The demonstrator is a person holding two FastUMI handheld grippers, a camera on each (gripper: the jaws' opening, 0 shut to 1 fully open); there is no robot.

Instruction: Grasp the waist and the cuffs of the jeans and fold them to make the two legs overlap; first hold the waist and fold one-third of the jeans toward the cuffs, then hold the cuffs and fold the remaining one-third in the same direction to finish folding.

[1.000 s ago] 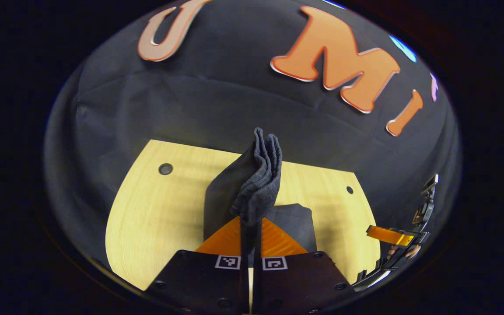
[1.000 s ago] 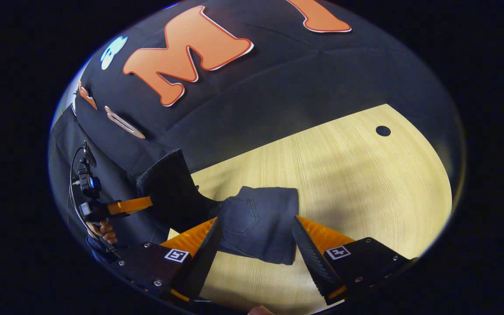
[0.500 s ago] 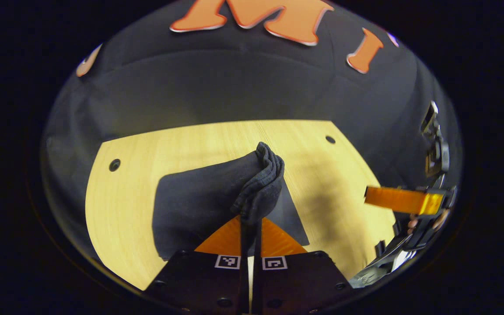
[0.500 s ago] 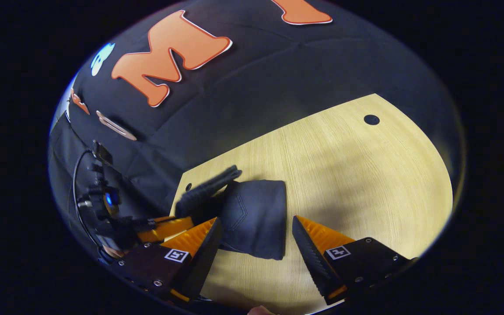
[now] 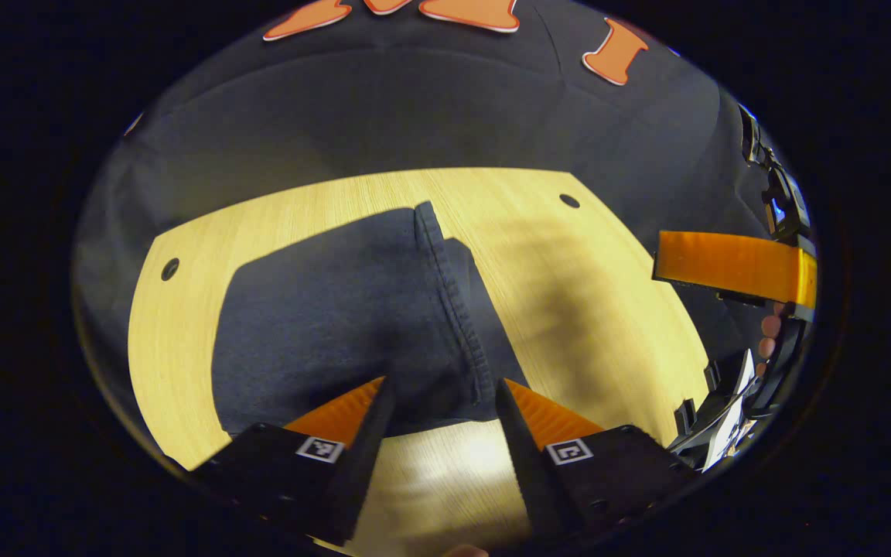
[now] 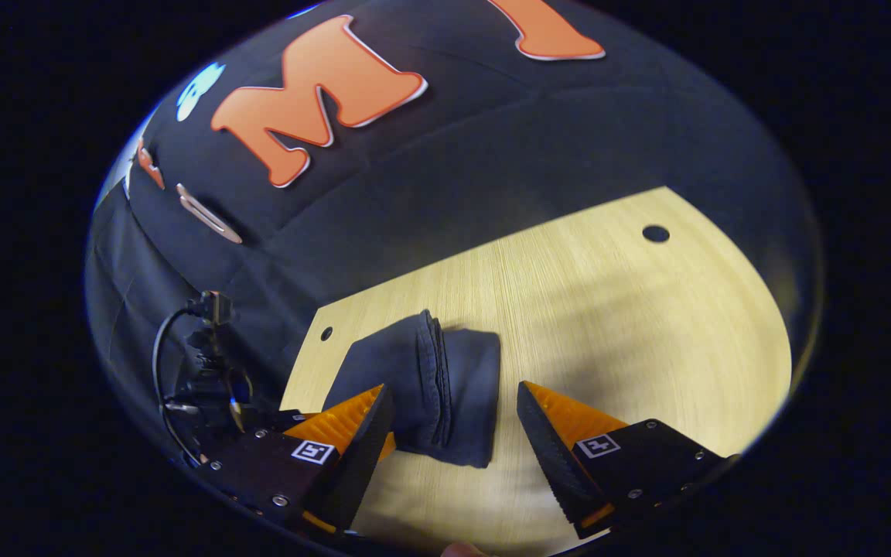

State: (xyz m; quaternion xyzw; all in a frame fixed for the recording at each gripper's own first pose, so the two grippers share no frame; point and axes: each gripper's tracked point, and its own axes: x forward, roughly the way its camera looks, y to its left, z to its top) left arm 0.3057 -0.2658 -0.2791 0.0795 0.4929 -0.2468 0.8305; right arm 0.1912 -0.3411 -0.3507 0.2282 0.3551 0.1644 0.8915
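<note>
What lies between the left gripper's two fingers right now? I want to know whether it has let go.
In the left gripper view, the left gripper stands open; the hemmed edge of the folded jeans lies flat on the table between its fingers, unpinched.

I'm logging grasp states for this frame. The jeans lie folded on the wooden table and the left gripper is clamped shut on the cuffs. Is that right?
Not quite. In the left gripper view the left gripper is open, its fingers spread apart with the cuff hem lying between them, unpinched. The rest holds: the jeans lie folded on the wooden table, which the right gripper view shows too.
</note>
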